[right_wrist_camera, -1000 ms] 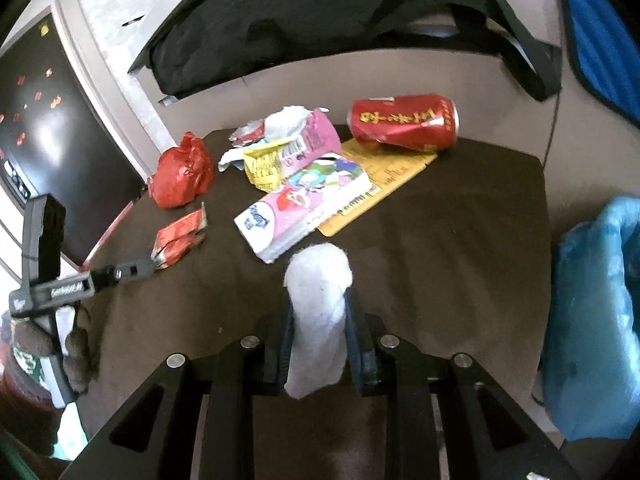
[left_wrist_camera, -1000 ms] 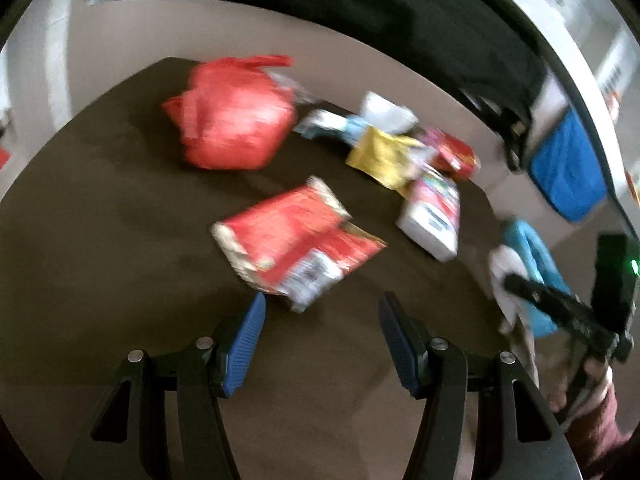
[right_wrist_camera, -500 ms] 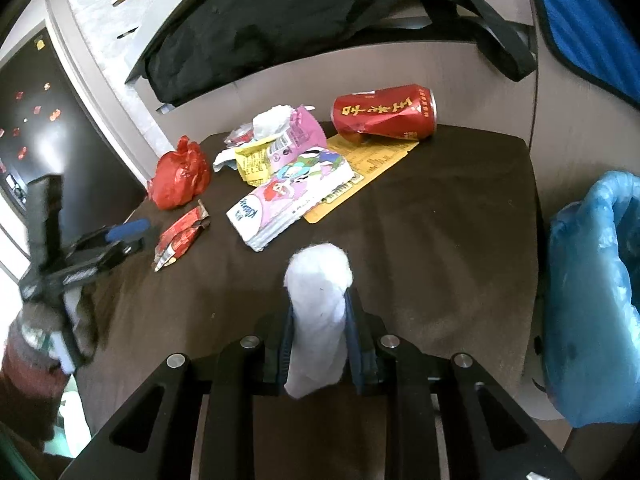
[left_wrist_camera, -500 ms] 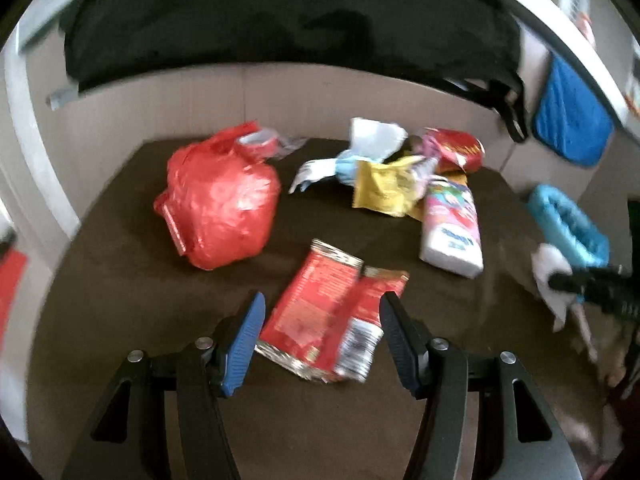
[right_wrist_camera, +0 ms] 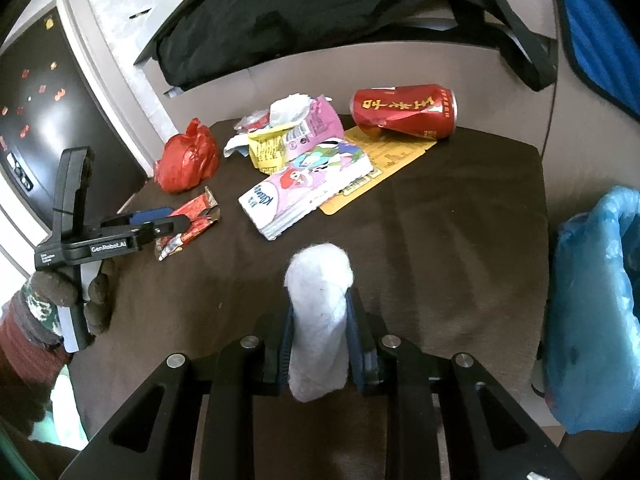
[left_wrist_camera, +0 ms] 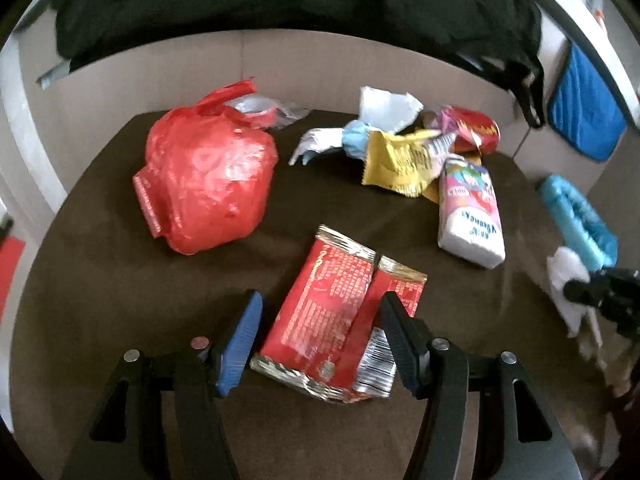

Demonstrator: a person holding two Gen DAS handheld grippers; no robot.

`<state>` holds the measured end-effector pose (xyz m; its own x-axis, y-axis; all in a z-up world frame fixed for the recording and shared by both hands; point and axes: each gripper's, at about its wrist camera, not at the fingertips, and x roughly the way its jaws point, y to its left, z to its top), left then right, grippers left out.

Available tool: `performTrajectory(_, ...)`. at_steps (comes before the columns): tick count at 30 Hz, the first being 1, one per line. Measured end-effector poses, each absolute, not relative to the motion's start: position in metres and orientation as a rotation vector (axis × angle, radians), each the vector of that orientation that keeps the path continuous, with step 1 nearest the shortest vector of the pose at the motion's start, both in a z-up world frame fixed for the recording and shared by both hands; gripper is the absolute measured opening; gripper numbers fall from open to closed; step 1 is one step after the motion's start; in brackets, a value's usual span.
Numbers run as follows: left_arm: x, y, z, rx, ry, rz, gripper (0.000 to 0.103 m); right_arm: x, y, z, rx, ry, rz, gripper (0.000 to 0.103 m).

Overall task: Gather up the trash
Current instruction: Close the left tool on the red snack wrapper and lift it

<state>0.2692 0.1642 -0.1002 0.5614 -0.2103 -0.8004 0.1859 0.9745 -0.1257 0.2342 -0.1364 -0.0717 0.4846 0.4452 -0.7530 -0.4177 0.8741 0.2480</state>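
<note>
Left gripper (left_wrist_camera: 320, 326): jaws spread wide, one blue-padded finger on each side of the red wrapper; whether the pads touch it cannot be told.
Red wrapper (left_wrist_camera: 340, 320): lies flat on the brown table (left_wrist_camera: 120, 300), gold-edged, a barcode at its near right corner.
Right gripper (right_wrist_camera: 321, 322): jaws drawn close, clamped on a wad of white tissue (right_wrist_camera: 319, 312) that stands upright between the pads and rises above the fingertips.
Right gripper position: above the near middle of the table, with the blue bin bag (right_wrist_camera: 592, 312) at the table's right edge.
Red plastic bag (left_wrist_camera: 206, 182): knotted and bulging, at the far left of the table, well apart from the wrapper.
Tissue pack (left_wrist_camera: 470, 212): pink and white, lies to the right of the wrapper, near the litter pile.
Litter pile: yellow packet (left_wrist_camera: 400, 160), crumpled white paper (left_wrist_camera: 386, 108) and a pink wrapper (right_wrist_camera: 320, 120) bunched at the far edge.
Red can (right_wrist_camera: 404, 109): dented, on its side, at the far right, resting on a yellow card (right_wrist_camera: 384, 164).
Black bag (right_wrist_camera: 320, 12): lies on the ledge behind the table.
</note>
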Motion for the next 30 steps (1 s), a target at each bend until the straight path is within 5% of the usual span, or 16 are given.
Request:
performTrajectory(3, 0.267, 0.159, -0.1, 0.008, 0.953, -0.216, 0.059, 0.232, -0.133, -0.071, 0.012, 0.922, 0.528, 0.023)
performTrajectory(9, 0.25, 0.153, -0.091, -0.021, 0.907, -0.214, 0.02, 0.23, -0.134, -0.067, 0.008, 0.91, 0.534, 0.023)
performTrajectory(13, 0.235, 0.149, -0.077, -0.051, 0.861, -0.234, 0.014, 0.229, -0.138, -0.065, 0.024, 0.907, 0.532, 0.023)
performTrajectory(27, 0.2, 0.119, -0.038, -0.064, 0.736, -0.231, 0.01, 0.211, -0.149, -0.037, 0.018, 0.826, 0.516, 0.023)
performTrajectory(30, 0.206, 0.134, -0.046, -0.161, 0.789, -0.244, 0.015, 0.202, -0.154, -0.031, 0.025, 0.805, 0.51, 0.023)
